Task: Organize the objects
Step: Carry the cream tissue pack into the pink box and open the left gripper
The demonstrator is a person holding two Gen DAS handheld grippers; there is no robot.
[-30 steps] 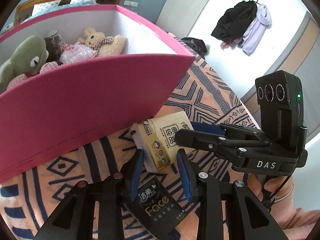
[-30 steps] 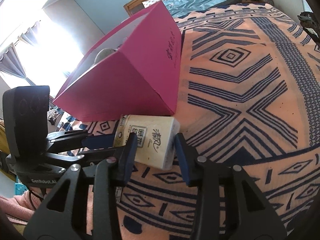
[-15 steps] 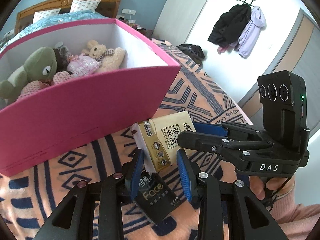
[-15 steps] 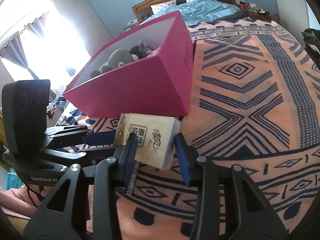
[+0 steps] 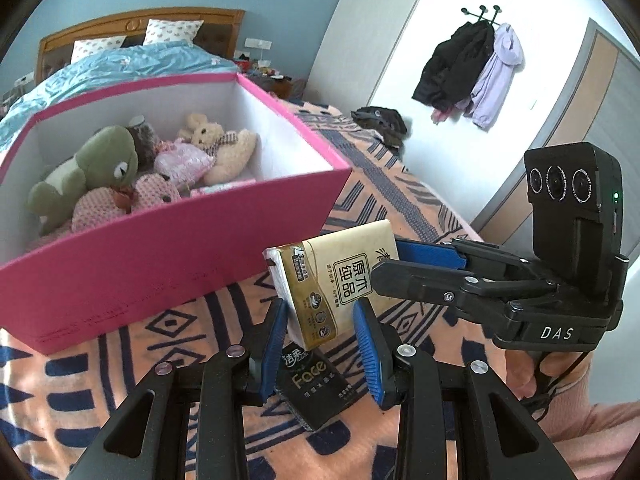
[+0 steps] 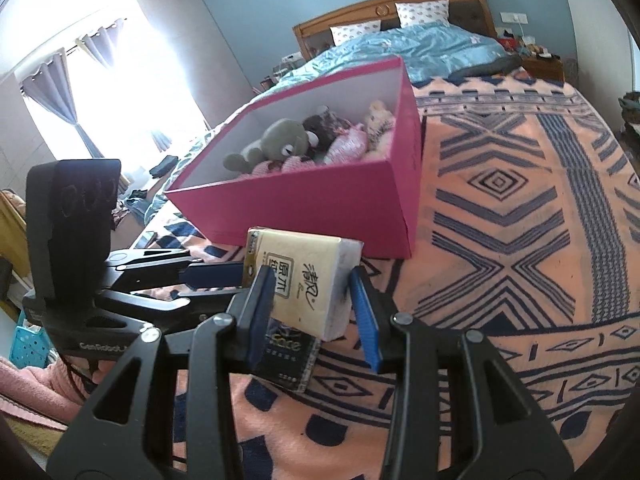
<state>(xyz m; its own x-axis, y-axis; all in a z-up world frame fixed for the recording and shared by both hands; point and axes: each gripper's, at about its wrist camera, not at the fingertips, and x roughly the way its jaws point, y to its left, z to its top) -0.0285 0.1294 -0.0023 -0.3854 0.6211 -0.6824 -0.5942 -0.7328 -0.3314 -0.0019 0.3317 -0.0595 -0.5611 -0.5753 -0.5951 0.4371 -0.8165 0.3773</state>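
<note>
Though left gripper (image 5: 320,322) grip unclear, one tissue pack (image 5: 340,276) tight in right gripper (image 6: 308,290), one black pack (image 5: 316,384) below

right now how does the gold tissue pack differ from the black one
The gold tissue pack is tan and thick; the black tissue pack is dark and slimmer. The gold tissue pack is held tilted between jaws; the black tissue pack lies flat on the blanket. Both are tissue packs.
</note>
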